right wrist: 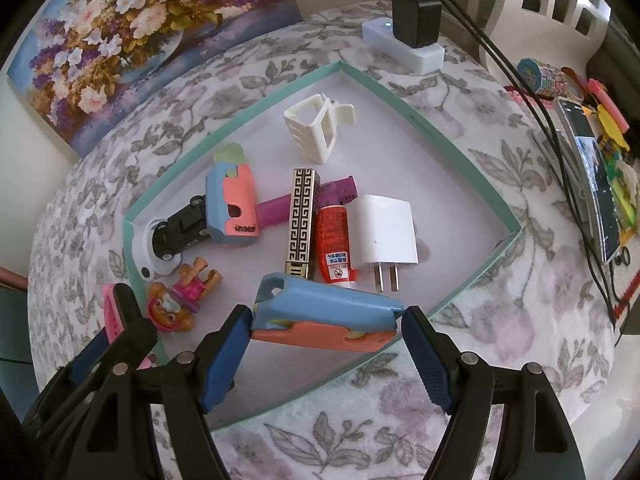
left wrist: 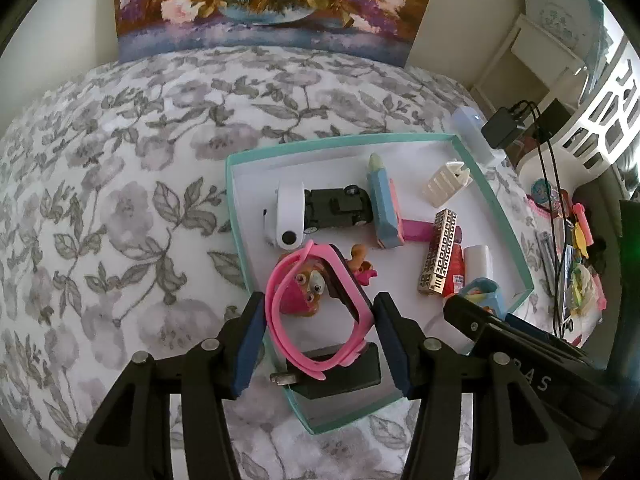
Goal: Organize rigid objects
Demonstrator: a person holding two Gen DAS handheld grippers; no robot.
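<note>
left fingers bracket the pink watch band with a visible gap each side, so not clamped; the band sits over a black plug adapter at the near edge of the teal tray. right fingers pinch the blue-and-coral clip case end to end, hovering over the tray's near corner.

handling, my read: band is light, springy silicone that will flex and squirm, so grip the stiff watch body, not the loop. case is hard, smooth plastic, light; lengthwise pinch risks pivoting, a cross-width grip is safer.

further in: dog figure, white charger, gold patterned tube, black toy car, second blue-coral case, white slotted holder. all rigid and small. tray sits on a floral bedspread.
</note>
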